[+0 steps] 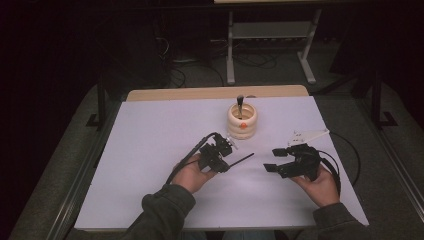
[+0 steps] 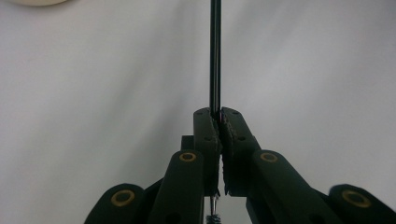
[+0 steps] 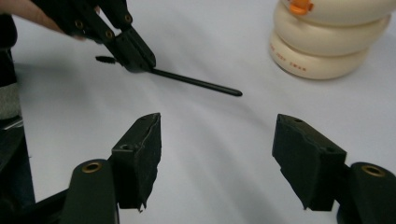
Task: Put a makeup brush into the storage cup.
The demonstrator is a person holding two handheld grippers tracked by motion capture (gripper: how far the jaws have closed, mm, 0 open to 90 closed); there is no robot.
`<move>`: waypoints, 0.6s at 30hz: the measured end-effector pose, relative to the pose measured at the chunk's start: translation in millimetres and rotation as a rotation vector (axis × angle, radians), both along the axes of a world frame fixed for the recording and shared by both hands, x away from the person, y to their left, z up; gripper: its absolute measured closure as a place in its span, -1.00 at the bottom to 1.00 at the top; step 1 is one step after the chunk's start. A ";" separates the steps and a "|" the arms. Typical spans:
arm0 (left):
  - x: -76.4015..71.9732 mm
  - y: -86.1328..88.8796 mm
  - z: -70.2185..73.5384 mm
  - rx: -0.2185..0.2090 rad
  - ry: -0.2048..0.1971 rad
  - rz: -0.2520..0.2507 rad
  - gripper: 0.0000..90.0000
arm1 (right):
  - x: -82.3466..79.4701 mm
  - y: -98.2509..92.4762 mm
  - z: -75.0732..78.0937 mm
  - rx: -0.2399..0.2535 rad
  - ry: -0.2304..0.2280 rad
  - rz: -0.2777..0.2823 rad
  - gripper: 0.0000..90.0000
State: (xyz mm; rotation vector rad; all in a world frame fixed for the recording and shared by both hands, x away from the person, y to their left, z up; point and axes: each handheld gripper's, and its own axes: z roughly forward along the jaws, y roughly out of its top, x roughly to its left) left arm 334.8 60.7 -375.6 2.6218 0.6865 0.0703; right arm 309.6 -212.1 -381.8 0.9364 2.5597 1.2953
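My left gripper (image 1: 223,161) is shut on a thin black stick (image 1: 242,159), a small brush whose bristled end pokes out behind the jaws. The stick (image 2: 215,56) runs straight ahead from the closed pads (image 2: 210,135). It also shows in the right gripper view, where the stick (image 3: 196,83) slants above the white table toward the right, held by the left gripper (image 3: 135,58). My right gripper (image 1: 272,159) is open with nothing between its pads (image 3: 140,154). A cream ring-stacked pot (image 1: 242,121) with an orange dot stands behind both grippers, a dark tool upright in it.
The white tabletop (image 1: 150,150) has a wooden strip along its far edge. A cable (image 1: 350,155) loops on the table right of my right hand. A cream pot (image 3: 327,42) sits at the upper right of the right gripper view. Table legs and wiring stand on the dark floor beyond.
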 end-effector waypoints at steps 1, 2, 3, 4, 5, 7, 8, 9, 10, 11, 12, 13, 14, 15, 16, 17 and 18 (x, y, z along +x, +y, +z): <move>-0.9 4.4 2.2 -0.005 -0.003 0.001 0.92 | -0.3 2.5 1.8 -0.008 -0.001 0.007 -0.30; -2.2 8.5 4.0 -0.014 -0.002 0.002 0.92 | -0.7 5.1 3.8 -0.012 0.000 0.014 -0.30; -3.2 12.4 6.0 -0.017 0.000 -0.001 0.92 | -0.5 7.7 5.5 -0.017 -0.006 0.023 -0.31; -4.9 17.3 8.5 -0.020 -0.005 -0.005 0.92 | -0.7 10.3 7.7 -0.022 -0.006 0.035 -0.31; -6.5 20.9 10.3 -0.028 -0.004 -0.004 0.92 | -0.8 13.5 10.7 -0.025 -0.011 0.046 -0.31; -9.5 27.7 13.9 -0.040 -0.011 -0.001 0.92 | -0.9 18.7 16.2 -0.031 -0.016 0.068 -0.31; -10.7 31.1 16.1 -0.043 -0.010 -0.005 0.92 | -0.9 21.5 19.1 -0.034 -0.018 0.077 -0.31; -12.1 34.2 18.1 -0.046 -0.012 -0.011 0.92 | -1.2 24.3 22.2 -0.035 -0.018 0.086 -0.31; -14.3 36.7 19.6 -0.049 -0.017 -0.011 0.92 | -1.0 27.2 25.1 -0.037 -0.024 0.097 -0.31; -16.3 39.0 21.4 -0.052 -0.017 -0.019 0.92 | -1.3 30.3 28.0 -0.040 -0.026 0.106 -0.32; -19.1 40.4 22.7 -0.055 -0.016 -0.025 0.92 | -1.4 33.3 31.2 -0.045 -0.028 0.119 -0.32; -21.9 41.4 23.9 -0.049 -0.026 -0.032 0.92 | -1.7 36.4 34.4 -0.045 -0.029 0.131 -0.32; -24.4 42.4 24.9 -0.047 -0.031 -0.038 0.92 | -1.8 40.0 36.8 -0.042 -0.035 0.140 -0.32; -26.6 43.7 26.1 -0.048 -0.032 -0.048 0.92 | -2.0 43.9 39.5 -0.045 -0.035 0.150 -0.32; -28.7 44.8 26.9 -0.052 -0.036 -0.052 0.92 | -1.8 47.6 41.8 -0.051 -0.038 0.163 -0.32; -30.2 46.2 27.9 -0.050 -0.040 -0.058 0.92 | -1.7 51.6 43.7 -0.054 -0.038 0.174 -0.32; -31.8 47.6 28.6 -0.054 -0.041 -0.059 0.92 | -1.4 55.4 45.3 -0.061 -0.037 0.187 -0.32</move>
